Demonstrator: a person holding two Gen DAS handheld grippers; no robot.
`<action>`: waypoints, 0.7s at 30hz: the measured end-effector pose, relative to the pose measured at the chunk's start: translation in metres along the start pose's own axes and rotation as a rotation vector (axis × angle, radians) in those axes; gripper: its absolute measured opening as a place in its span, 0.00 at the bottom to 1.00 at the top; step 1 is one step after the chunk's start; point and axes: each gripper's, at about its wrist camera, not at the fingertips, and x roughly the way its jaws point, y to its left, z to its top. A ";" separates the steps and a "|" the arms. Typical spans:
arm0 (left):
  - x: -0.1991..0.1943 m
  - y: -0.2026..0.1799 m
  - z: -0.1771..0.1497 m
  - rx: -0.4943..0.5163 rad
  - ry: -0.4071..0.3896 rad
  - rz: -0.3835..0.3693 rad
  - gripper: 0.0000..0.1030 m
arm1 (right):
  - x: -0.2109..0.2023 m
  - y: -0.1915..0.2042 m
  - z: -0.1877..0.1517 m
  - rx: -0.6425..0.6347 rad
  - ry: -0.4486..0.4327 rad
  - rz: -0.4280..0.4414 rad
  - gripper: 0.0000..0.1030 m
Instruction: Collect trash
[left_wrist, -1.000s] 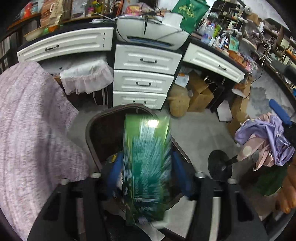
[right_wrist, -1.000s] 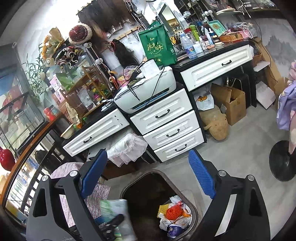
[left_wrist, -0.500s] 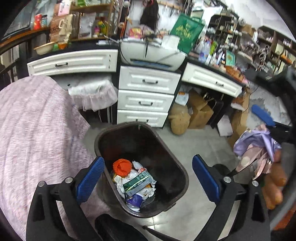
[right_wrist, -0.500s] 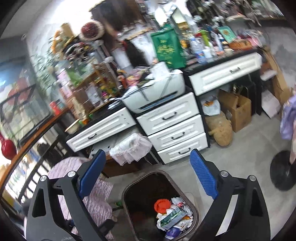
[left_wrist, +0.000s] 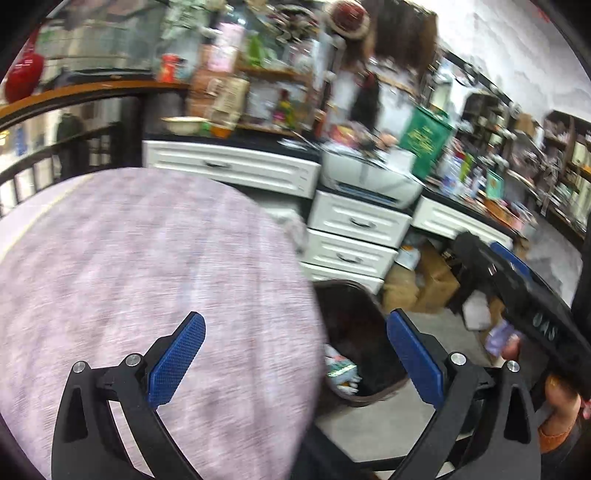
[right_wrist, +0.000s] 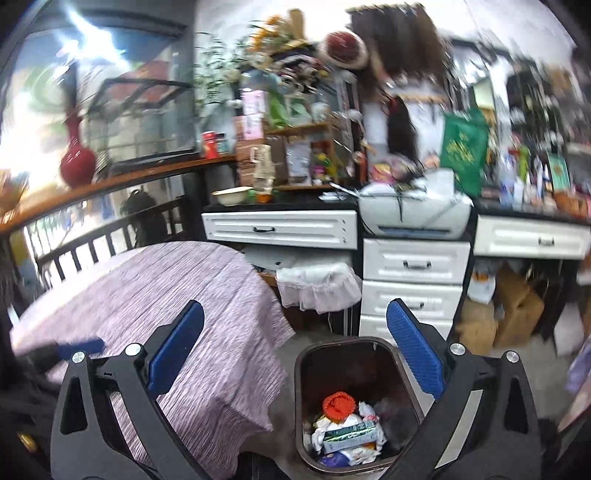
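Observation:
A dark brown trash bin (right_wrist: 306, 391) stands on the floor beside a table with a pink-purple cloth (right_wrist: 177, 310). Inside it lie an orange ball, crumpled white papers and a green carton (right_wrist: 349, 435). The bin also shows in the left wrist view (left_wrist: 369, 397), half hidden by the cloth (left_wrist: 147, 280). My left gripper (left_wrist: 295, 362) is open and empty above the table's edge. My right gripper (right_wrist: 295, 354) is open and empty above the bin and table edge. The right gripper's body (left_wrist: 524, 295) shows at the right of the left wrist view.
White drawer units (right_wrist: 413, 284) and a printer (right_wrist: 413, 214) stand behind the bin. A small bin with a white liner (right_wrist: 317, 288) sits under the desk. Cardboard boxes (right_wrist: 517, 310) lie on the floor to the right. A dark railing (right_wrist: 92, 243) runs behind the table.
One second ago my left gripper held the green carton over the bin; it has let go, and the carton lies in the bin. Both grippers have swung left towards the table.

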 end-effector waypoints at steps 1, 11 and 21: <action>-0.008 0.008 -0.002 -0.013 -0.010 0.015 0.95 | -0.004 0.007 -0.003 -0.010 -0.004 0.003 0.95; -0.076 0.049 -0.027 -0.062 -0.125 0.150 0.95 | -0.047 0.042 -0.028 -0.013 -0.045 0.009 0.95; -0.117 0.044 -0.045 -0.072 -0.230 0.191 0.95 | -0.098 0.058 -0.062 -0.065 -0.060 0.062 0.95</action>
